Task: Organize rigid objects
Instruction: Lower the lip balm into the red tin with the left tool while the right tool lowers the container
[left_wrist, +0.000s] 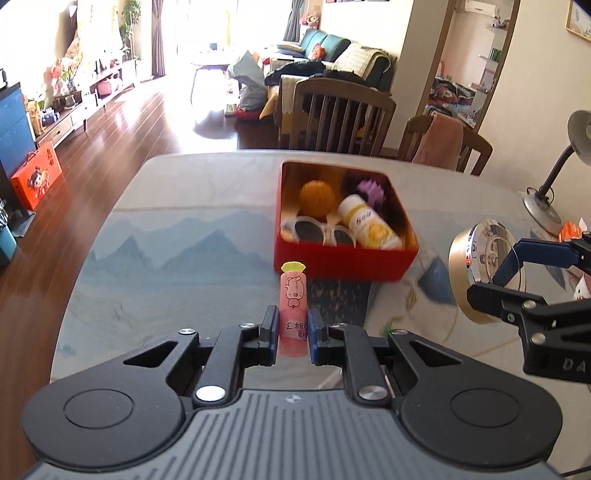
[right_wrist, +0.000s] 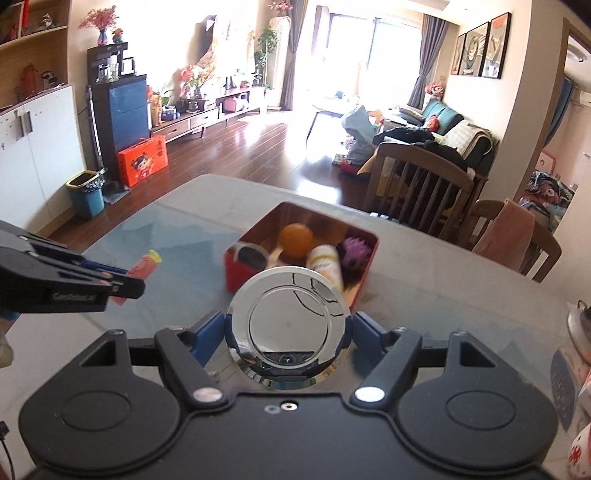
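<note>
A: What is held nearest the cameras?

B: A pink tube (left_wrist: 293, 310) with a yellow cap is clamped between the blue fingers (left_wrist: 269, 325) of the left gripper (left_wrist: 292, 326), upright, just short of the red tin (left_wrist: 343, 258). In the right wrist view, a round chrome clock (right_wrist: 288, 326) is gripped at its rim by the right gripper (right_wrist: 288, 332), fingers closed against both sides of it; whether it is lifted off the surface (left_wrist: 166, 258) cannot be told.

A: And beyond those?

B: The red tin is seen open on the surface, already holding white sunglasses (left_wrist: 317, 232) along its near wall, a white-and-yellow bottle (left_wrist: 369, 221) lying beside them, an orange ball (left_wrist: 317, 197) behind, and a purple spiky toy (left_wrist: 371, 190) in the far corner.

A: Which step is judged to be in hand?

B: The carry toward the tin, with both items held and neither yet placed.

A: What is called for next?

B: Probably one gripper is to be brought over the tin at a time, since little bare floor is left inside. The tube would likely be lowered into a gap and released; the clock, being wide, may need to be laid flat on top or tilted against a wall. A collision between the two grippers is to be avoided.
</note>
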